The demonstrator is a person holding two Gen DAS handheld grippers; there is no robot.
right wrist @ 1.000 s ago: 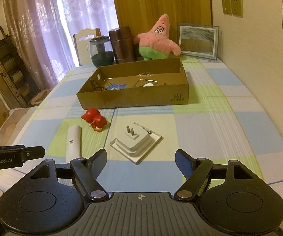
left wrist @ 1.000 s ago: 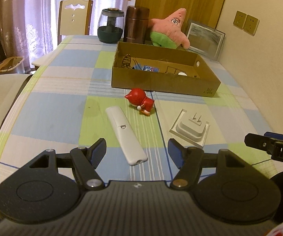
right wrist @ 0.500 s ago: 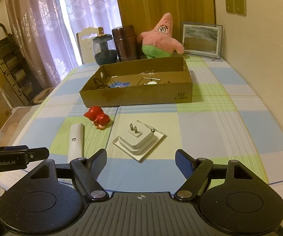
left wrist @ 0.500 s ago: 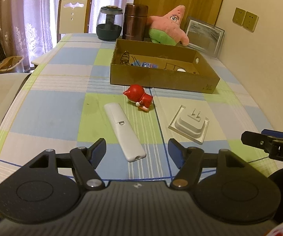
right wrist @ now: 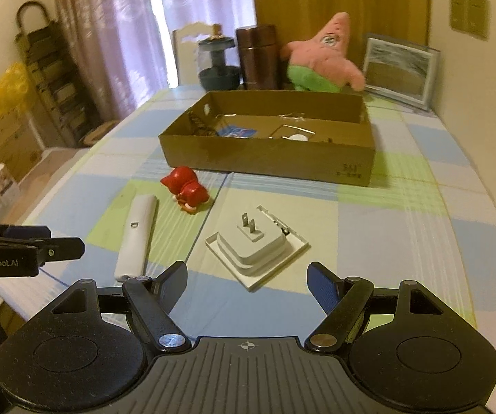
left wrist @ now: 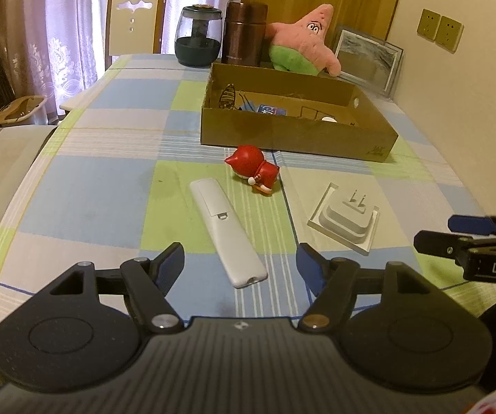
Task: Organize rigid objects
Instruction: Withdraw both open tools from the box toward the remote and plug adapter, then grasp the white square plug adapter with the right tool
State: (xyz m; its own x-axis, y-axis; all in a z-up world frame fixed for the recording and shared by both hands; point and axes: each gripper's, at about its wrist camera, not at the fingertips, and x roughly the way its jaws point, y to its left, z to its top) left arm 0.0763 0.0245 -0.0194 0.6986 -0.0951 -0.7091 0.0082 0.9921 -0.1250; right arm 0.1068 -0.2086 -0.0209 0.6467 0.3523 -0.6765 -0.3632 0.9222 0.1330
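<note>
A white remote [left wrist: 226, 229] lies on the checked tablecloth; it also shows in the right wrist view [right wrist: 136, 238]. A red toy figure [left wrist: 254, 169] [right wrist: 186, 189] lies beyond it. A white plug adapter on a square plate [left wrist: 345, 217] [right wrist: 257, 245] lies to the right. An open cardboard box [left wrist: 296, 139] [right wrist: 268, 157] with small items stands behind them. My left gripper [left wrist: 240, 264] is open and empty, just before the remote's near end. My right gripper [right wrist: 247, 280] is open and empty, just before the adapter.
At the far end of the table stand a dark jar [left wrist: 198, 36], a brown flask [left wrist: 244, 32], a pink starfish plush [left wrist: 301, 43] and a framed picture [left wrist: 368, 58]. A chair [left wrist: 134, 24] stands behind. The wall runs along the right.
Both grippers have moved forward a little toward the objects. The right gripper has swung right, with the adapter now centred between its fingers. Nothing has been grasped.
</note>
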